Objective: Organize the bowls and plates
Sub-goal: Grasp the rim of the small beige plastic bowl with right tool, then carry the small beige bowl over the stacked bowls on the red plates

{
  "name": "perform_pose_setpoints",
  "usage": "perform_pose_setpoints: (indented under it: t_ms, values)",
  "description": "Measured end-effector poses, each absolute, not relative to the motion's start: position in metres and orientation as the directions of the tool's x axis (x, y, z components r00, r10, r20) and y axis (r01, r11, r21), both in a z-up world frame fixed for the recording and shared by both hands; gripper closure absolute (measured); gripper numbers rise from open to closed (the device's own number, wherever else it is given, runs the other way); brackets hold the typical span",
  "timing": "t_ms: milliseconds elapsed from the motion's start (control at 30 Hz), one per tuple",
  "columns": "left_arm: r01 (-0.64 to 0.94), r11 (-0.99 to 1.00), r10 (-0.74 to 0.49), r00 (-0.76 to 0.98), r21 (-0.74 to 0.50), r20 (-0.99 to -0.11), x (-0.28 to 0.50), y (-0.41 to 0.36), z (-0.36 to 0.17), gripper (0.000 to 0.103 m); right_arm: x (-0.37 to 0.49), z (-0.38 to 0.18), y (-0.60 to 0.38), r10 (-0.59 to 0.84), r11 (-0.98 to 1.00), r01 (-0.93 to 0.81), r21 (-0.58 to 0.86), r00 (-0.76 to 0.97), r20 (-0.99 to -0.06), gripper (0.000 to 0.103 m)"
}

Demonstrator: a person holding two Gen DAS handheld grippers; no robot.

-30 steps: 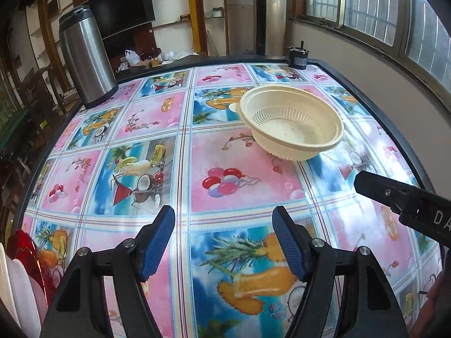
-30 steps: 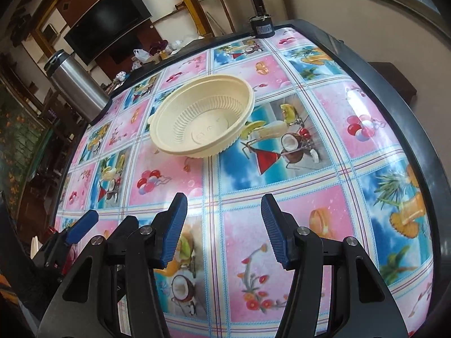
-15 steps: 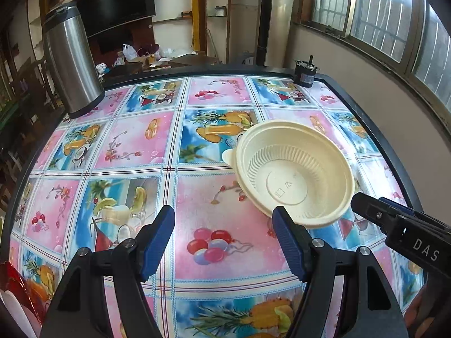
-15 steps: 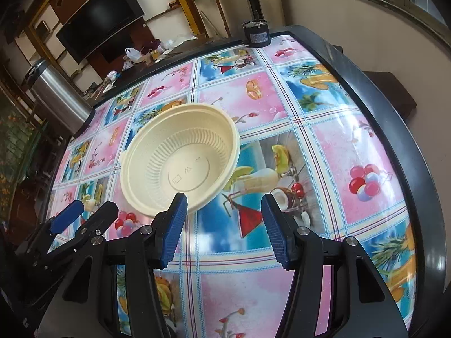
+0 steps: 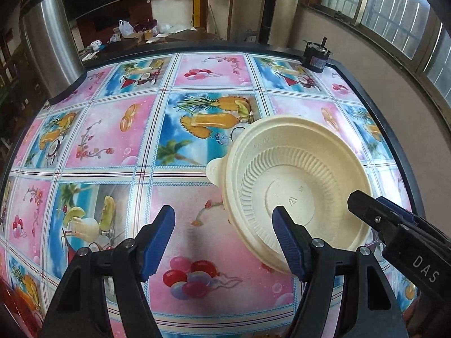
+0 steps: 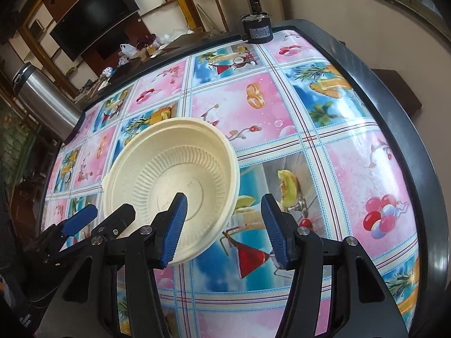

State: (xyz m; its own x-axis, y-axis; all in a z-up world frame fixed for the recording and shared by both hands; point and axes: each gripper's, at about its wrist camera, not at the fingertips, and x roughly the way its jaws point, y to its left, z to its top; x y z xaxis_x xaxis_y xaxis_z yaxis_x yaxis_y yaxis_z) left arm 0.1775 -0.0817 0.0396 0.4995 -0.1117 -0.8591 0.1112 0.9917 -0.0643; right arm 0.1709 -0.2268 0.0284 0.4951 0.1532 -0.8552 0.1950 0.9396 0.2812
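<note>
A cream plastic bowl [image 5: 296, 180] with a ribbed inside and a small tab on its rim sits upright on the patterned tablecloth; it also shows in the right wrist view [image 6: 174, 177]. My left gripper [image 5: 224, 238] is open, its right finger over the bowl's near-left rim and its left finger over the cloth. My right gripper [image 6: 222, 225] is open, its left finger over the bowl's near-right rim and its right finger outside it. Neither gripper holds anything.
A steel thermos [image 5: 48, 42] stands at the table's far left. A small black device [image 5: 315, 56] sits at the far right edge. A bit of a red plate [image 5: 11, 304] shows at the lower left. The table's black rim [image 6: 422, 169] curves along the right.
Both grippers have moved forward over the table toward the bowl, which now lies close under their fingertips. Both stay open. The bowl has not moved.
</note>
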Motion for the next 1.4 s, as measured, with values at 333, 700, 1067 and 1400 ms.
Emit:
perform_pose_setpoints:
  t_ms: [333, 700, 1067, 1400]
  values:
    - [0.115, 0.991, -0.12, 0.48, -0.073, -0.869, 0.187, -0.09, 0.029, 0.032, 0.183, 0.016, -0.227, 0.167, 0.943, 0.171, 0.285, 0.498, -0.851, 0.074]
    - [0.156, 0.987, -0.117, 0.459, -0.05, -0.88, 0.174, -0.089, 0.021, 0.082, 0.165, 0.013, -0.216, 0.214, 0.943, 0.123, 0.309, 0.488, -0.846, 0.084]
    - [0.152, 0.986, -0.127, 0.47, -0.061, -0.874, 0.109, -0.058, 0.031, 0.082, 0.101, 0.029, -0.182, 0.206, 0.958, 0.074, 0.276, 0.491, -0.847, 0.083]
    - [0.125, 0.992, -0.07, 0.51, -0.007, -0.858, 0.03, -0.022, 0.038, 0.08, 0.021, 0.038, -0.139, 0.24, 0.956, 0.028, 0.292, 0.499, -0.833, 0.082]
